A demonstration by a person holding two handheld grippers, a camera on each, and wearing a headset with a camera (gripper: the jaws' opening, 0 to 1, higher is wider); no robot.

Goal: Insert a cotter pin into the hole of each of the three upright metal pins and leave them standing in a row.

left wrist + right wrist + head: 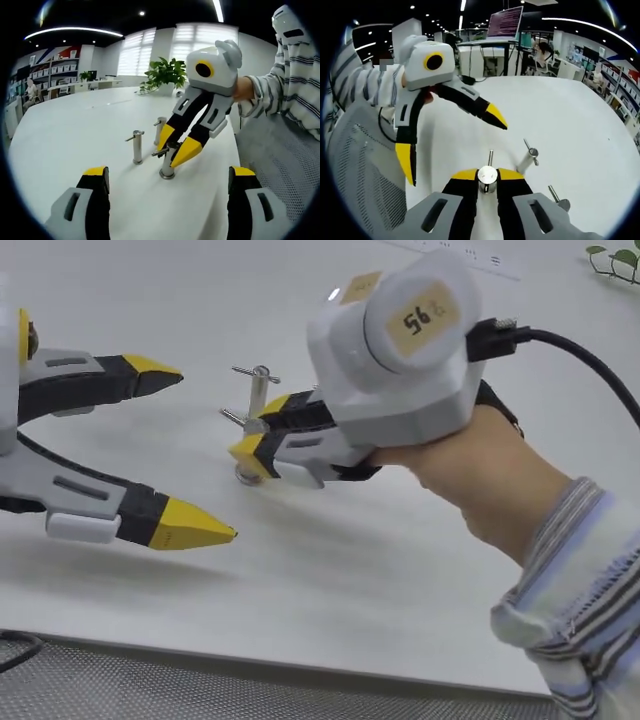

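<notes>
Since the right claw (487,176) is closed on the nearest pin (167,167), well in from the table's (330,600) near edge, the pin should be held plumb and its cotter (490,156) checked for full seating before release. The left claw (200,452) is held open, apart from the row.

I counted metal pin (137,150): three. Cotter pin (243,371): three, one through each. I held two grippers, left gripper (200,453) and right gripper (245,452). Jaws numbered two apiece, four total. Potted plant (162,75) nearby: one.
</notes>
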